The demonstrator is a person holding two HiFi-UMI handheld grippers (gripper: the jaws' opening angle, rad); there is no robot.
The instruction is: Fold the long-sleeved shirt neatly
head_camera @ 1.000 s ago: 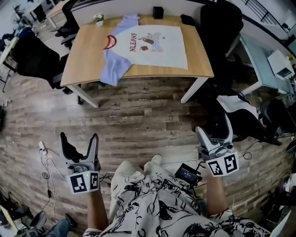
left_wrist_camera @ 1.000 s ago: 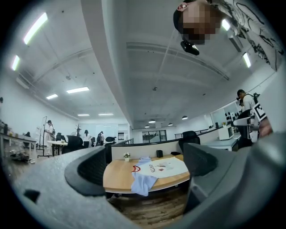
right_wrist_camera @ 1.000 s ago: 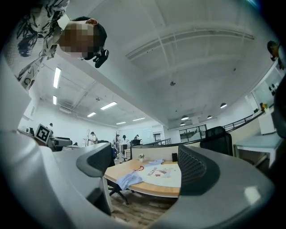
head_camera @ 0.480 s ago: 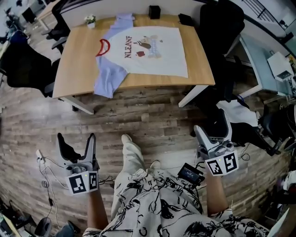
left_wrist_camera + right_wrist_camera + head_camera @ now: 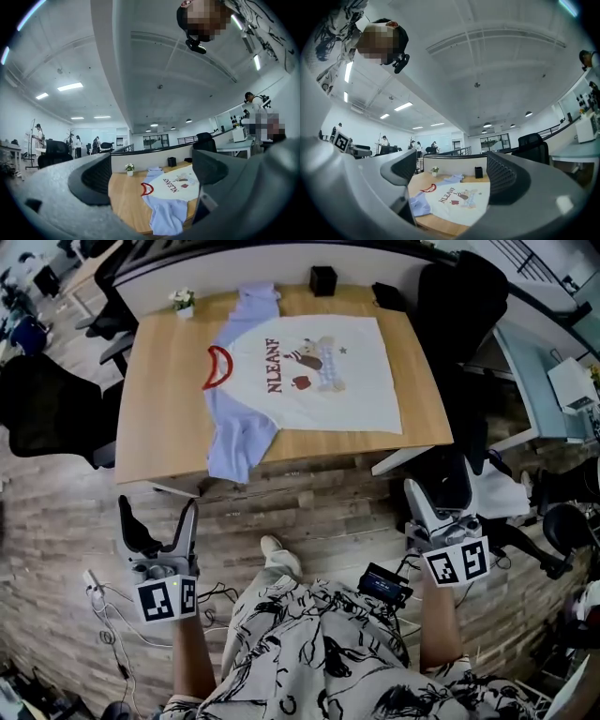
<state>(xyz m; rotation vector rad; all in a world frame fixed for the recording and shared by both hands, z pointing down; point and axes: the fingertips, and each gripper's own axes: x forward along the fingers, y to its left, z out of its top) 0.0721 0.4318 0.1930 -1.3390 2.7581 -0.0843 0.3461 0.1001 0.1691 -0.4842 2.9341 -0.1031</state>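
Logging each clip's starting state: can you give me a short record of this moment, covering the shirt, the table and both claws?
shirt: spread flat, print up, on the wooden table
near sleeve: bunched, drooping over the table's near edge
fold progress: none visible
left claw: open, empty, over the floor, short of the table
right claw: open, empty, also short of the table
also on table: potted plant, black box, both along the far edge
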